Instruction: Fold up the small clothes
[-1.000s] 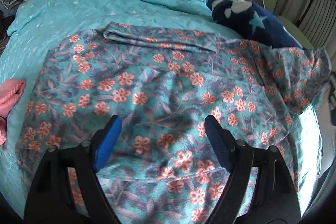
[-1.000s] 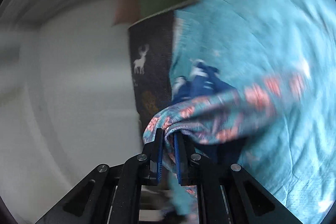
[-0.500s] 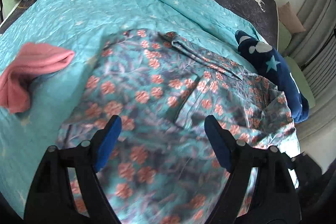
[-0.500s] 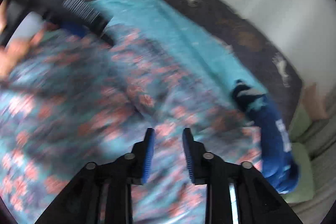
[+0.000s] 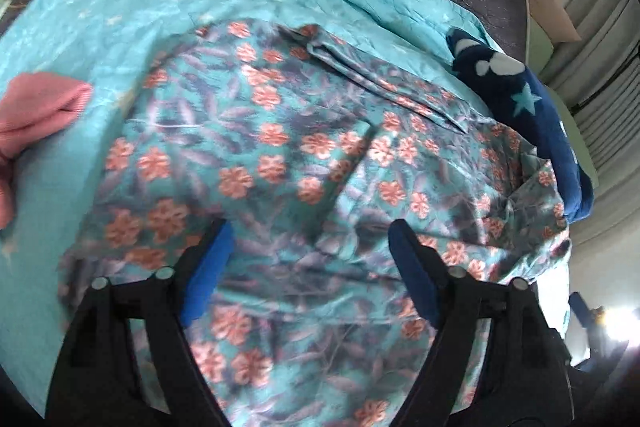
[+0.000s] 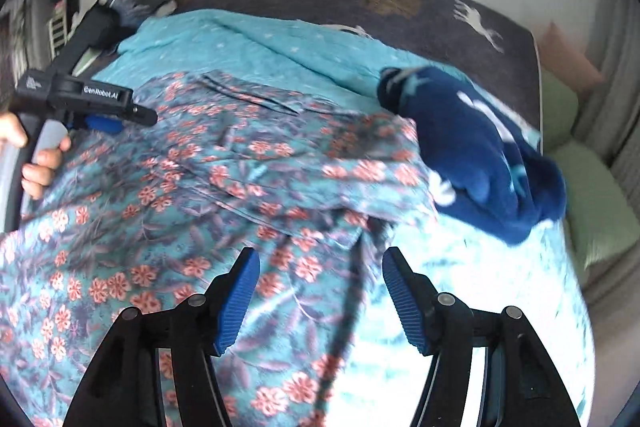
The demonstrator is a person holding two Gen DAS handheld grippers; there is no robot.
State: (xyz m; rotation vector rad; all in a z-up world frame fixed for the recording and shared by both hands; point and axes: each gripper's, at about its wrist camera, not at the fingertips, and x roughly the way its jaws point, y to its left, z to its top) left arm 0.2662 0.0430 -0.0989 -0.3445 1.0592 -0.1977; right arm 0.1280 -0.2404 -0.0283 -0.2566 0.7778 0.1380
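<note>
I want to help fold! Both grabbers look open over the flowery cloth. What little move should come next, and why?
Probably lower the right gripper onto the rumpled edge of the floral garment beside the navy star-patterned garment and pinch it. Its jaws have just been opening, nothing is between them, and that side lies bunched, not flat. The left gripper is also open with nothing in it.

Both wrist cameras look steeply down from close above, sharing the floral garment and the far navy star-patterned garment.

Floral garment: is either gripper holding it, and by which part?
Neither. Left gripper and right gripper, its jaws just opened, stand open above the floral garment.
</note>
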